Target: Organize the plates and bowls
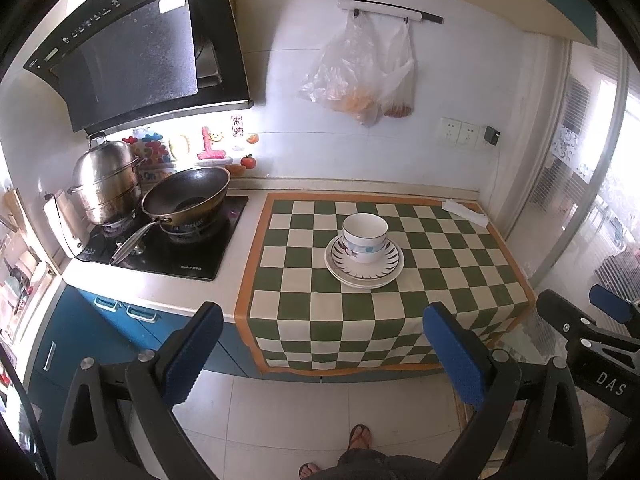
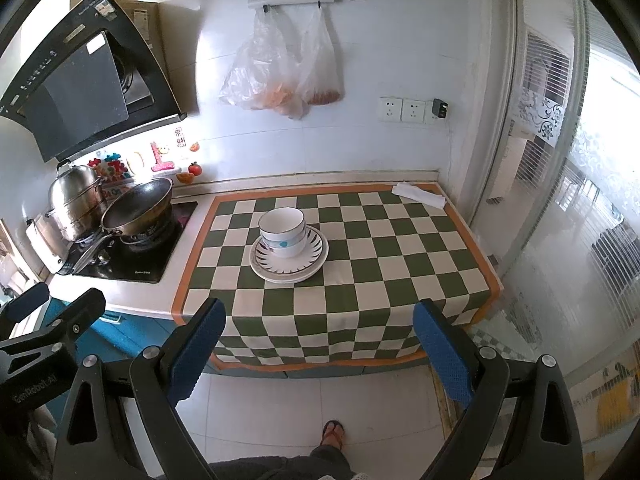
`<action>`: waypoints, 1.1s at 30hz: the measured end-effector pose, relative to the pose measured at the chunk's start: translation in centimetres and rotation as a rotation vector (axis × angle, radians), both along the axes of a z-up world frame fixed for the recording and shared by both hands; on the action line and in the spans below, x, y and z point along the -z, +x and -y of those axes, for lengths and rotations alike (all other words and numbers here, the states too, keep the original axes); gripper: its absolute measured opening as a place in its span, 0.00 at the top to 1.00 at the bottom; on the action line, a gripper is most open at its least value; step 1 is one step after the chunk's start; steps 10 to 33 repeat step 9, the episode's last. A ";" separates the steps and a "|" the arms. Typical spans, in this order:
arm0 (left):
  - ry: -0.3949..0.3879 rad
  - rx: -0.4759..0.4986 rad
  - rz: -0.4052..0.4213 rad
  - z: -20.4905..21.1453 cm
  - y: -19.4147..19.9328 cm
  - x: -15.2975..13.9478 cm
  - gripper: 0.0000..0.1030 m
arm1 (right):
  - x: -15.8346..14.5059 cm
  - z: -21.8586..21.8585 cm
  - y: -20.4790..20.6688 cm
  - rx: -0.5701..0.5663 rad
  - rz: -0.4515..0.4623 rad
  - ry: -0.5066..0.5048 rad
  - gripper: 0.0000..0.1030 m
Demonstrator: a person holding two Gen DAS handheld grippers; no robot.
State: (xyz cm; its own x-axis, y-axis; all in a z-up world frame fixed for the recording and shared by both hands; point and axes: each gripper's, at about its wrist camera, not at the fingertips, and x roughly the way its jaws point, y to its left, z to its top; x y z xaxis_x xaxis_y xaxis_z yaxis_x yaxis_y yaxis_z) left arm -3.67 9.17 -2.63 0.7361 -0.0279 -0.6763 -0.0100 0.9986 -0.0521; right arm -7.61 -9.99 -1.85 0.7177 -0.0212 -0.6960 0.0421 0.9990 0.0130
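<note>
Checkered cloth bears round stacked bowls, seemingly two plates; both hand-held grippers wide open, empty.

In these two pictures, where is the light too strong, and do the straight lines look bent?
Left wrist view: the window at the right is overexposed, a bright strip glows under the range hood, and the checkered cloth bulges from fisheye distortion. Right wrist view: the window is blown out too, the counter's back edge curves, and the bowls stay sharp.
</note>
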 end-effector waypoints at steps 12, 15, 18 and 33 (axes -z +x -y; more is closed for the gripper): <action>0.000 0.003 0.000 0.0 -0.1 0.0 0.01 | 0.4 -0.1 -0.4 -0.003 -0.016 -0.002 0.06; 0.000 0.003 0.000 0.0 -0.1 0.0 0.01 | 0.4 -0.1 -0.4 -0.003 -0.016 -0.002 0.06; 0.000 0.003 0.000 0.0 -0.1 0.0 0.01 | 0.4 -0.1 -0.4 -0.003 -0.016 -0.002 0.06; 0.000 0.003 0.000 0.0 -0.1 0.0 0.01 | 0.4 -0.1 -0.4 -0.003 -0.016 -0.002 0.06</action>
